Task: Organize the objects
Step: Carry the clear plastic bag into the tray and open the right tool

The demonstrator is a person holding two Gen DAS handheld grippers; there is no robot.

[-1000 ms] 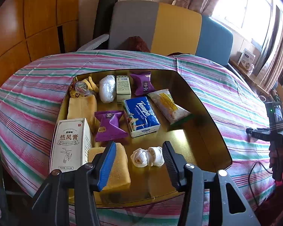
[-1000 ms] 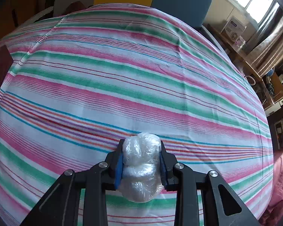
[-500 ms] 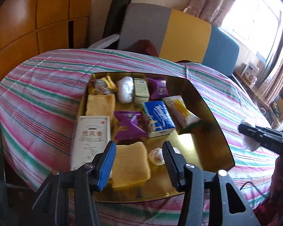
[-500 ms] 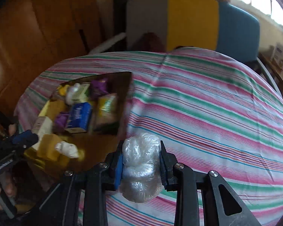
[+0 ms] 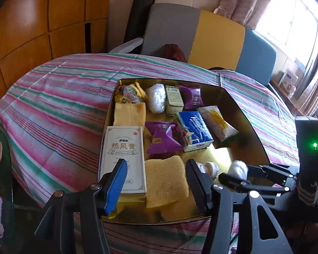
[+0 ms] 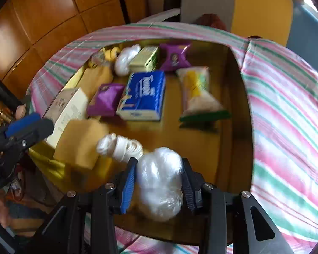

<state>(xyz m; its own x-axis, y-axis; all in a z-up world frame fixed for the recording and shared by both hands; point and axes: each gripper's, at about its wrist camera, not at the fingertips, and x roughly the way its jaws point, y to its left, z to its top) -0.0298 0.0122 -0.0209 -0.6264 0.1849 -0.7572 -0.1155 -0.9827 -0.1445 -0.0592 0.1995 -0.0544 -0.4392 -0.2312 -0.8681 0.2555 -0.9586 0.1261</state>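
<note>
Right wrist view alone shows right claw (image 6: 158,187) opening around plastic bundle (image 6: 160,182).

Both cams are wrist fisheyes, looking forward and steeply down along their own tongs. Left wrist cam sits at the near edge of the gold tray (image 5: 241,114), close in, facing the sofa (image 5: 218,40) beyond the far edge. Right wrist cam looks over the tray's near right corner, closer still, blurred. Both views share the tray contents, striped cloth (image 6: 286,114), wood panelling, and each other's tongs.
</note>
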